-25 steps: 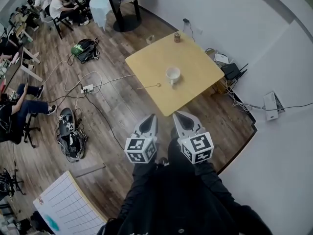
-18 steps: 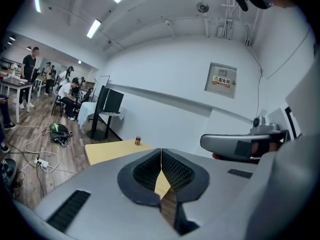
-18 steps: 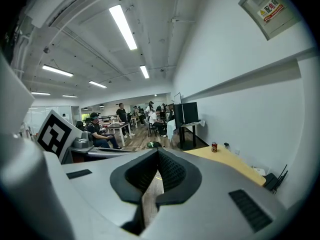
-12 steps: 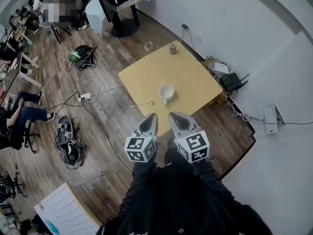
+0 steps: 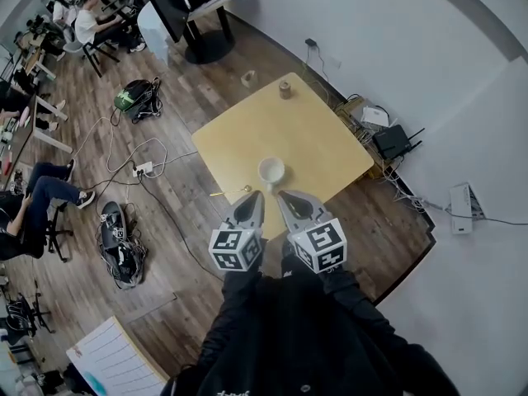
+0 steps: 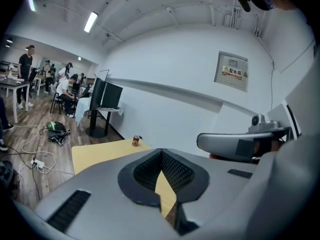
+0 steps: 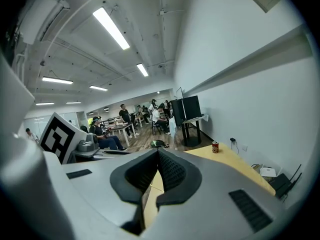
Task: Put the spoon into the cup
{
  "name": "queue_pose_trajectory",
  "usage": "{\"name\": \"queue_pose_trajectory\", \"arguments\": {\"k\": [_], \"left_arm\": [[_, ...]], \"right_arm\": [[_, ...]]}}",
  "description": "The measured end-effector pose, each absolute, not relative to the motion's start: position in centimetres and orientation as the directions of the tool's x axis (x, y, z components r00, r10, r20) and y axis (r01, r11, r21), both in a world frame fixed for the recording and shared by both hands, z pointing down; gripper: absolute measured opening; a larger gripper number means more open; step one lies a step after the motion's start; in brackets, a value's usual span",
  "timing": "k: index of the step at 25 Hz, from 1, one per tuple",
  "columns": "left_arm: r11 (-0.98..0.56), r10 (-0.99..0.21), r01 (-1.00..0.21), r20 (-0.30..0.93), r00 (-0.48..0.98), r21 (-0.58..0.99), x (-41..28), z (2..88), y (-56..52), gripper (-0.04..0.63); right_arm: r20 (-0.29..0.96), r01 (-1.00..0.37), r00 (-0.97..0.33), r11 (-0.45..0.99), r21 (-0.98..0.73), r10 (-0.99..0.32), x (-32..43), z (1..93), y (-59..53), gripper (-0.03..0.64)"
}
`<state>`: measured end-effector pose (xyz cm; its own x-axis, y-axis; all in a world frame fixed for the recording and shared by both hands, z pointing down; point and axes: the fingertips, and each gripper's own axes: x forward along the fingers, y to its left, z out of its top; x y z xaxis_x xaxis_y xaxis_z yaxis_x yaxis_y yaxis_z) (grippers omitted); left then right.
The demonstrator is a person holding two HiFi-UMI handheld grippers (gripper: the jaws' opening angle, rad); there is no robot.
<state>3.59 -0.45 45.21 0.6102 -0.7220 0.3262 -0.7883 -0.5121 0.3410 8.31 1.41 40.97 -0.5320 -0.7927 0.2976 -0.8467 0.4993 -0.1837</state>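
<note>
- Table (image 5: 313, 130): square, pale wood.
- Left gripper (image 5: 255, 196), right gripper (image 5: 285, 195): both over the table's near corner, jaws closed on nothing.
- Cup (image 5: 271, 172): white, upright, close to the near corner. Probably breakable.
- Can (image 5: 285, 89): far corner, label unreadable.
- Spoon (image 5: 231, 191): at the near-left edge, near the cup. Likely light, stiff and slippery, best pinched mid-handle. No legible brand.

The square, pale wooden table (image 5: 247, 130) stood just ahead of both pairs of jaws. On it a white cup (image 5: 271, 172) sat straight beyond them. A spoon (image 5: 242, 190) lay at the near edge, just left of the left jaws. A small can (image 5: 285, 89) stood at the far edge.
</note>
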Motion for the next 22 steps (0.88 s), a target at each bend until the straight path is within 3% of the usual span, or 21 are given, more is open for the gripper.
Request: {"name": "queue_pose_trajectory", "arguments": {"k": [7,22], "left_arm": [[-0.462,-0.736,-0.818,0.366,0.569,0.343,3.5,47.2,-2.2,0.034],[-0.261,-0.778,-0.888,0.462,0.427,0.379,-4.5,54.8,-4.3,0.034]], "right_arm": [[0.324,-0.836,-0.547,0.488,-0.25,-0.772,9.6,43.7,-0.6,0.021],[0.415,-0.813,-0.583,0.502,-0.296,-0.699,6.8,48.6,-3.8,0.021]]}}
